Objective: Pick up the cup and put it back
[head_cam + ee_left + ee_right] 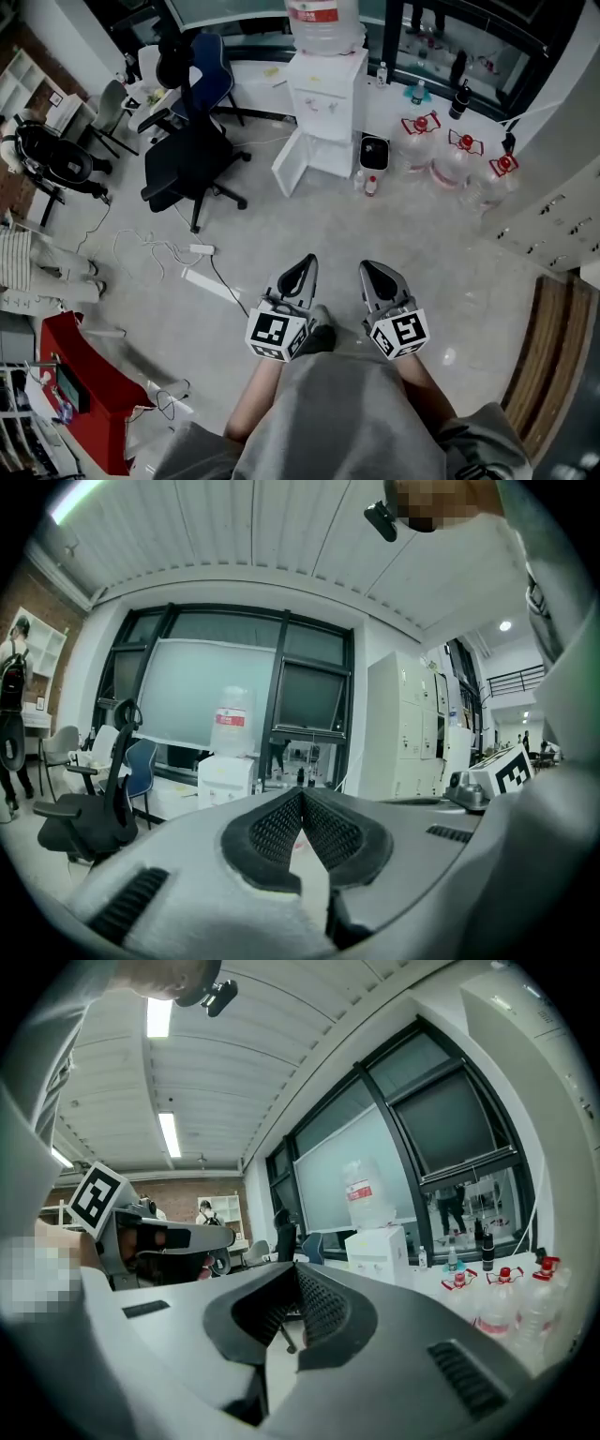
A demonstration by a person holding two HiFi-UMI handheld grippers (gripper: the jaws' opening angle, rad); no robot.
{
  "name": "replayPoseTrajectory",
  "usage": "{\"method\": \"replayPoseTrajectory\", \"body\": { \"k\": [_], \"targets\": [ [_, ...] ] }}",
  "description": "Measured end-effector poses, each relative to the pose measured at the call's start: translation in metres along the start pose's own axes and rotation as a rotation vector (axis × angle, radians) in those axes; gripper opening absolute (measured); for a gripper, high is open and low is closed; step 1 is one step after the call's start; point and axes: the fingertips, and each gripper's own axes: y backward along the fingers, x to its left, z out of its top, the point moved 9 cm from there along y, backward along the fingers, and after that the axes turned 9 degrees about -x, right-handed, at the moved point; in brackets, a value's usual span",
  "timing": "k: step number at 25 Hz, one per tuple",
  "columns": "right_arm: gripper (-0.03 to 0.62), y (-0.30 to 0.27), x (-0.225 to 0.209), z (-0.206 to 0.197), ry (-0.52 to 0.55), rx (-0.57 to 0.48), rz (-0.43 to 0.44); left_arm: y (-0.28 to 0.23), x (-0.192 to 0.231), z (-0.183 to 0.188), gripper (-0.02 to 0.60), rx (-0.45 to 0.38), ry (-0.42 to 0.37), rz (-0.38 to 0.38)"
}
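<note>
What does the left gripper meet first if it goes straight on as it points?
Nothing close: the left gripper, jaws shut, points over open floor. Far on, the line seems to end at the window wall right of the water dispenser; depth is unclear.

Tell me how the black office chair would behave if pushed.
The black office chair would probably roll easily: it stands on a star base on smooth floor. Its tall back suggests a high push might tip it.
</note>
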Motion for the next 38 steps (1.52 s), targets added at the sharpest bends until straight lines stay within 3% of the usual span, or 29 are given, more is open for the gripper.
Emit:
{"method": "replayPoseTrajectory", "body": {
  "k": [7, 15, 23, 32, 38],
  "targets": [
    [0.012, -0.09, 0.007, -0.014, 0.007, 0.025, -0.052, -0.042, 0.09, -0.001, 0.009, 0.014, 0.032, -0.047],
    [0.012, -0.148, -0.005, -0.026, -0.003, 0.062, -0.091, -0.088, 0.141, -0.012, 0.009, 0.044, 0.073, -0.089],
    [0.012, -0.216, -0.064, -0.04, -0.024, 0.06, -0.123, -0.164, 0.187, -0.035, 0.009, 0.087, 0.077, -0.096],
    [0.012, -0.315, -0.146, -0.042, -0.061, 0.115, -0.118, -0.289, 0.242, -0.041, 0.009, 0.188, 0.074, -0.121],
    [0.012, -0.361, -0.186, -0.037, -0.076, 0.126, -0.134, -0.358, 0.271, -0.044, 0.009, 0.181, 0.048, -0.151]
  ]
}}
